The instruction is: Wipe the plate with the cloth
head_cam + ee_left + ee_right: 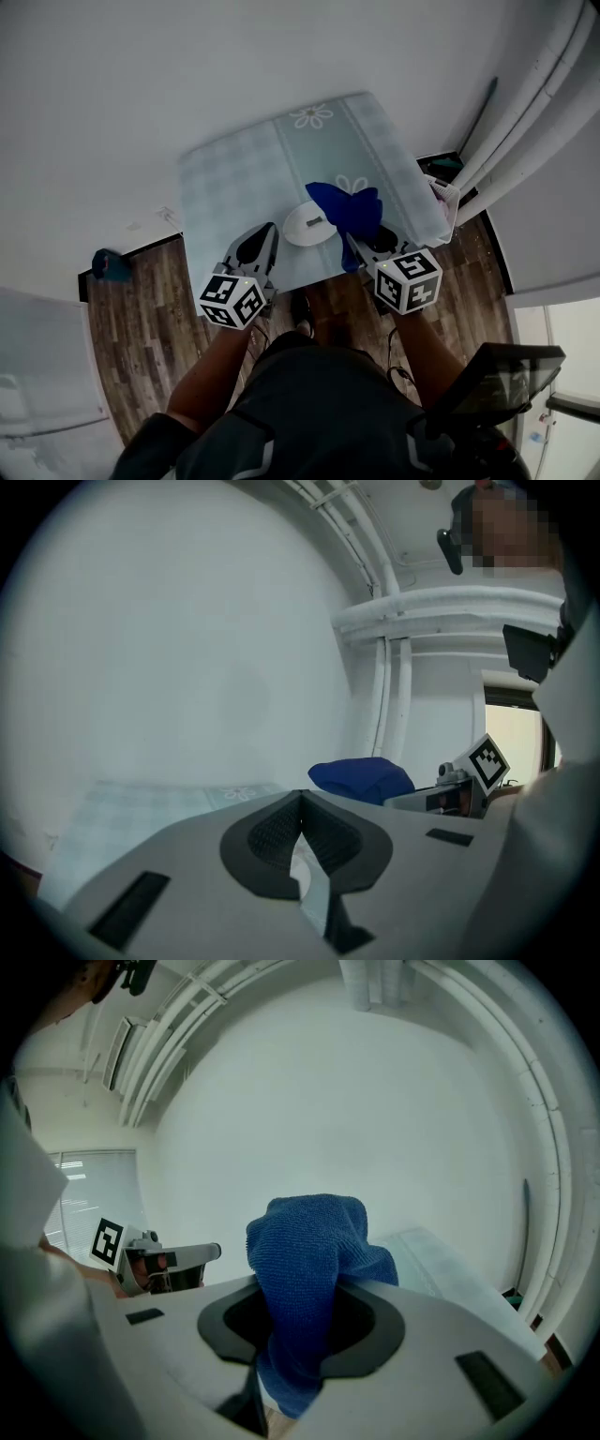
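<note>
We pinch blue cloth [349, 208] in right claw [357, 246], at right side of plate [300, 227] on surface [239, 173]. Left claw [265, 232] pressed together, empty, left of plate.

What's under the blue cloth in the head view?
The right side of the white plate, on the checked tablecloth. The blue cloth, clamped in the right gripper, hides that part; whether it touches the plate cannot be told.
</note>
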`<action>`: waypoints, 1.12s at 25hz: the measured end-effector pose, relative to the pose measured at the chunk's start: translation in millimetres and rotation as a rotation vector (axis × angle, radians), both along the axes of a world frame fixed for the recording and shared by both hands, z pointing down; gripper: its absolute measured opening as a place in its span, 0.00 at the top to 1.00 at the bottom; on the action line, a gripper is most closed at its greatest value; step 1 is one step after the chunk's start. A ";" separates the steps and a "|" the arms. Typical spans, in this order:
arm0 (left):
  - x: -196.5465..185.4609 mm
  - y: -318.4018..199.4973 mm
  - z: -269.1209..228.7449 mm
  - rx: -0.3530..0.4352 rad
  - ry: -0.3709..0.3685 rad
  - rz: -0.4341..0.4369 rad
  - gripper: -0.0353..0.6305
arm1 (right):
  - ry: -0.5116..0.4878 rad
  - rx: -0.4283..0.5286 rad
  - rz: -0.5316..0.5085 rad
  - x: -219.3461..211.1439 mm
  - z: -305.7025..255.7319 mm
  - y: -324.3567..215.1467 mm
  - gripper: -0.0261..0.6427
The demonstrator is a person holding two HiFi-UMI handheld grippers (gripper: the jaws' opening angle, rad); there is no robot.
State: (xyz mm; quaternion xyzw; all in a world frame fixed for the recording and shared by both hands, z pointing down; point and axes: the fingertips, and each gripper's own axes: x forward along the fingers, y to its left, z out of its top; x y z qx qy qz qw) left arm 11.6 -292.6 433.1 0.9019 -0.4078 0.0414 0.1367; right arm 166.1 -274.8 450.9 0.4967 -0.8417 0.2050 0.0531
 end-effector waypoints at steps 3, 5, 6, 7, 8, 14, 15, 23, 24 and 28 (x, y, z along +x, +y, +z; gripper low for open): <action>-0.8 18.5 -13.0 0.022 -0.020 -0.021 0.93 | -0.004 0.038 -0.009 2.8 -17.8 12.6 0.76; -3.6 28.6 -16.2 0.022 -0.038 -0.047 0.93 | 0.000 0.064 -0.020 2.8 -26.9 19.9 0.76; -4.9 33.0 -17.3 0.021 -0.046 -0.056 0.93 | 0.001 0.076 -0.025 2.2 -30.6 23.2 0.76; -6.2 37.1 -18.7 0.021 -0.053 -0.060 0.93 | 0.000 0.086 -0.028 1.1 -33.8 26.5 0.76; -7.9 40.9 -20.7 0.023 -0.056 -0.062 0.93 | -0.002 0.095 -0.031 -0.7 -36.7 29.7 0.76; -30.0 56.9 -36.9 0.043 -0.036 -0.078 0.93 | -0.013 0.135 -0.006 -14.7 -55.7 47.6 0.76; -34.3 58.2 -39.4 0.048 -0.034 -0.077 0.93 | -0.011 0.144 0.001 -18.1 -59.1 49.4 0.76; -74.7 73.1 -64.3 0.092 -0.011 -0.039 0.93 | 0.021 0.204 0.060 -51.2 -87.6 74.5 0.76; -80.7 74.4 -66.3 0.096 -0.006 -0.039 0.93 | 0.025 0.207 0.065 -55.6 -89.4 77.9 0.76; -100.1 77.5 -67.4 0.090 -0.018 -0.056 0.93 | 0.050 0.209 0.085 -68.5 -94.2 88.1 0.76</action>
